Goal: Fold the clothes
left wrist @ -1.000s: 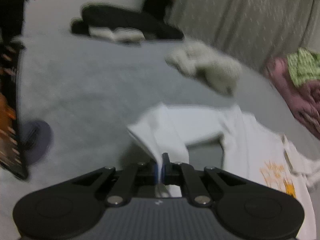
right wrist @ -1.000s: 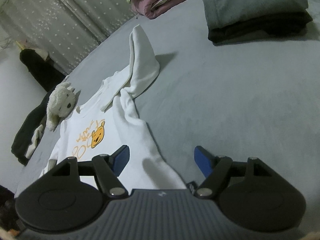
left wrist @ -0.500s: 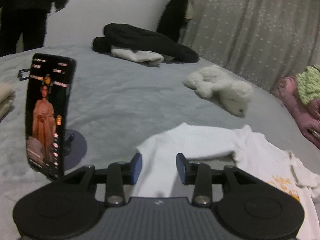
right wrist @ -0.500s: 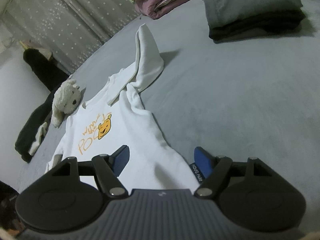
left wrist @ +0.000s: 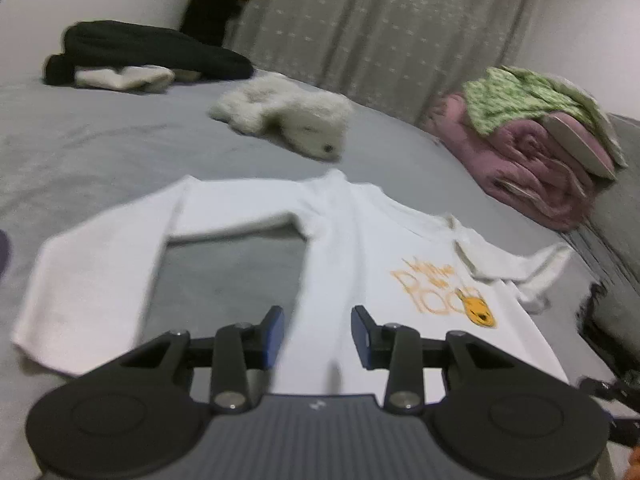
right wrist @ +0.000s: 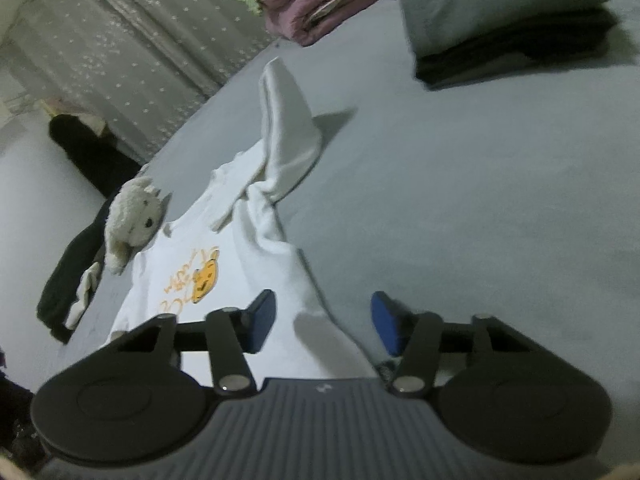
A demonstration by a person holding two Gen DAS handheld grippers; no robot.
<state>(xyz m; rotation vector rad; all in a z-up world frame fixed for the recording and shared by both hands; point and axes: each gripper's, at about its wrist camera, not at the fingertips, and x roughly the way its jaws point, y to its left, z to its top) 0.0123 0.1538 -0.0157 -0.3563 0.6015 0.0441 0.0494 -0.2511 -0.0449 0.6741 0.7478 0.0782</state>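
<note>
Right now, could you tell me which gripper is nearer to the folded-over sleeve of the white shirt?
Left. The left gripper hovers over the white shirt right beside the folded sleeve; the right gripper, jaws closing, sits at the hem on the opposite side.

A white long-sleeved cotton top (left wrist: pixel 352 248) carries orange lettering and a yellow-orange bear face (left wrist: pixel 478 310). It lies on a grey bed sheet (right wrist: pixel 460 200). The fluffy cream toy animal (left wrist: pixel 288 120) has a dark eye. The pale curtain (right wrist: pixel 120 40) is dotted white; the quilt (left wrist: pixel 532 168) is dusky pink.
</note>
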